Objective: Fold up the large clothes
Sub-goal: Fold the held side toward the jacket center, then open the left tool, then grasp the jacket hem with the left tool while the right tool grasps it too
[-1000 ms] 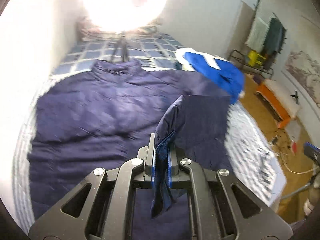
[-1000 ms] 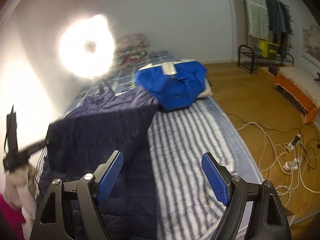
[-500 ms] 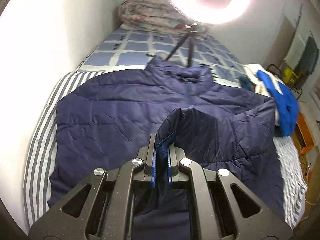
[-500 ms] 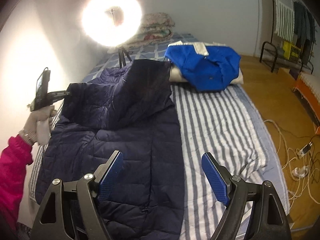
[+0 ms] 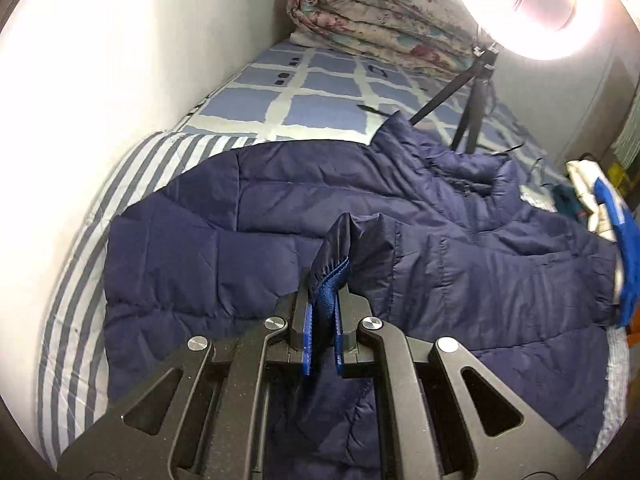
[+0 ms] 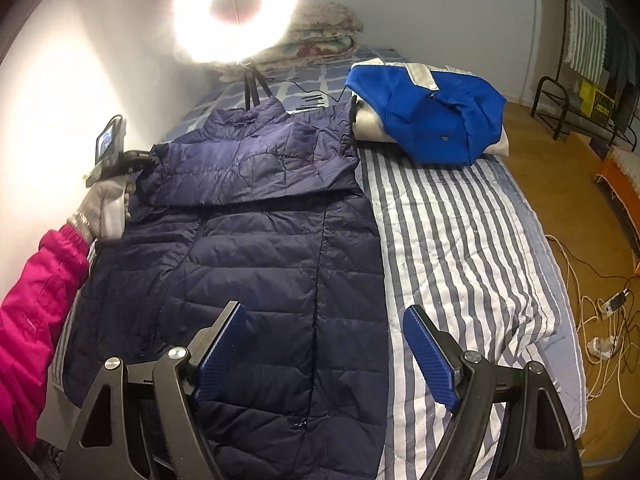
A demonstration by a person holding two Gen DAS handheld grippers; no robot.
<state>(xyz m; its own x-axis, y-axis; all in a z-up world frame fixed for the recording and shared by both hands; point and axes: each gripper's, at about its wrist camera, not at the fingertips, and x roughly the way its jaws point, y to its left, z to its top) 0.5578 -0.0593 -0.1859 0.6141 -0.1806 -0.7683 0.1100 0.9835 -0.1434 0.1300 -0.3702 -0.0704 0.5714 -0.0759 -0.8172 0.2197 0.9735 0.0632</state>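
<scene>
A large navy quilted jacket (image 6: 280,240) lies flat on the striped bed, collar toward the ring light. Its right sleeve (image 6: 248,168) is folded across the chest toward the wall. My left gripper (image 5: 322,300) is shut on that sleeve's cuff (image 5: 332,276), low over the jacket (image 5: 200,248) near the wall side. In the right wrist view the left gripper (image 6: 138,162) shows at the jacket's left edge, held by a gloved hand (image 6: 106,208) in a pink sleeve. My right gripper (image 6: 324,328) hangs open above the jacket's lower right part, nothing between its fingers.
A blue and white garment (image 6: 432,116) is piled on the bed's far right. A ring light (image 6: 236,4) on a tripod (image 5: 472,96) stands beyond the collar, with a rolled floral quilt (image 5: 372,28) behind. Cables and a power strip (image 6: 600,344) lie on the wooden floor.
The left gripper carried the sleeve cuff across the jacket toward the wall and lowered it, so the sleeve now lies folded over the chest. The right gripper sank a little, still open.
</scene>
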